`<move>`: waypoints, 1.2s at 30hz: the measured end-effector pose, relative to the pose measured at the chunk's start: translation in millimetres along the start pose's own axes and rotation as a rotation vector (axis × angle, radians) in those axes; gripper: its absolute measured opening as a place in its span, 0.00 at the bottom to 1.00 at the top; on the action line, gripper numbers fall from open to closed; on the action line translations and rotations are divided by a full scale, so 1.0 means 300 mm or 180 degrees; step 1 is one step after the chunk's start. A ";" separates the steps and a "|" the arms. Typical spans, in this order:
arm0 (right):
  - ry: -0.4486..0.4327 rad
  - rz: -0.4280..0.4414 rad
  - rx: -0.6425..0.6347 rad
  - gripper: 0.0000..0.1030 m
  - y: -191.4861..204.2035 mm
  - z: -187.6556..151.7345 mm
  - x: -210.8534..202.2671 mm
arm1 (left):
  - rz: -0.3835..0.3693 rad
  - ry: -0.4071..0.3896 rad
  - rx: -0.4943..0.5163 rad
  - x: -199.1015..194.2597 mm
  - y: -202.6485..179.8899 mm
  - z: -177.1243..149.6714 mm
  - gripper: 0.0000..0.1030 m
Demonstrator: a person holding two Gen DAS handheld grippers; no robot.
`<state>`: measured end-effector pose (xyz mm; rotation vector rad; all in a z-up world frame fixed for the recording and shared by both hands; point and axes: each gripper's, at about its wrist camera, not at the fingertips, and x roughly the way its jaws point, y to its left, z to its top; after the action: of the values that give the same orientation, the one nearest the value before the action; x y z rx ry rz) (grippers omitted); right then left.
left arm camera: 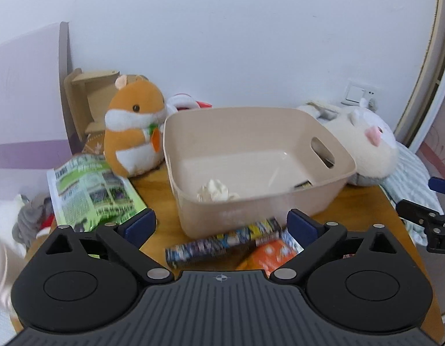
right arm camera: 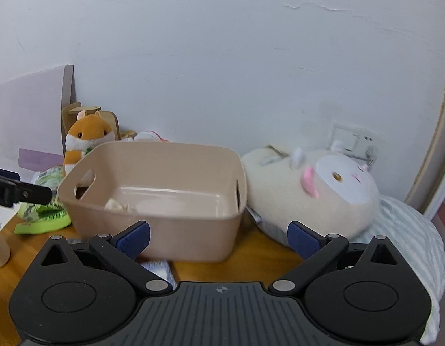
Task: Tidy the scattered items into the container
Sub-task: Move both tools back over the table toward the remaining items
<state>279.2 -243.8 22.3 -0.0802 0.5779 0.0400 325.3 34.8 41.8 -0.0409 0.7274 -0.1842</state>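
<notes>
Here, left gripper (left arm camera: 221, 226), jaws spread and empty, sits over the long box (left arm camera: 222, 242) at lower centre, its length crosswise, tub (left arm camera: 323, 201) beyond; right gripper (right arm camera: 219, 238) likewise spread, farther.

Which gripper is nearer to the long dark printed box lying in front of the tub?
Left. The left gripper hangs directly over the printed box, jaws open either side of it. The right gripper sits off to the right, facing the beige tub.
</notes>
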 end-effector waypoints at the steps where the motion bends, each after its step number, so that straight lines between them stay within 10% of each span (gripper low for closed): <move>1: -0.0019 -0.0028 -0.0002 1.00 -0.005 -0.023 -0.022 | -0.0003 -0.0004 0.0013 -0.011 0.001 -0.021 0.97; 18: 0.0062 -0.0411 0.0275 1.00 -0.049 -0.403 -0.209 | 0.0453 -0.0013 -0.0141 -0.002 0.033 -0.388 0.98; 36: 0.0280 -0.0462 0.0784 1.00 -0.061 -0.591 -0.136 | 0.0340 0.0105 -0.0400 0.148 0.024 -0.413 0.98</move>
<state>149.8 -278.0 -102.1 0.1162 0.6594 -0.1765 276.7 37.0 -80.6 -0.1187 0.7716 -0.0369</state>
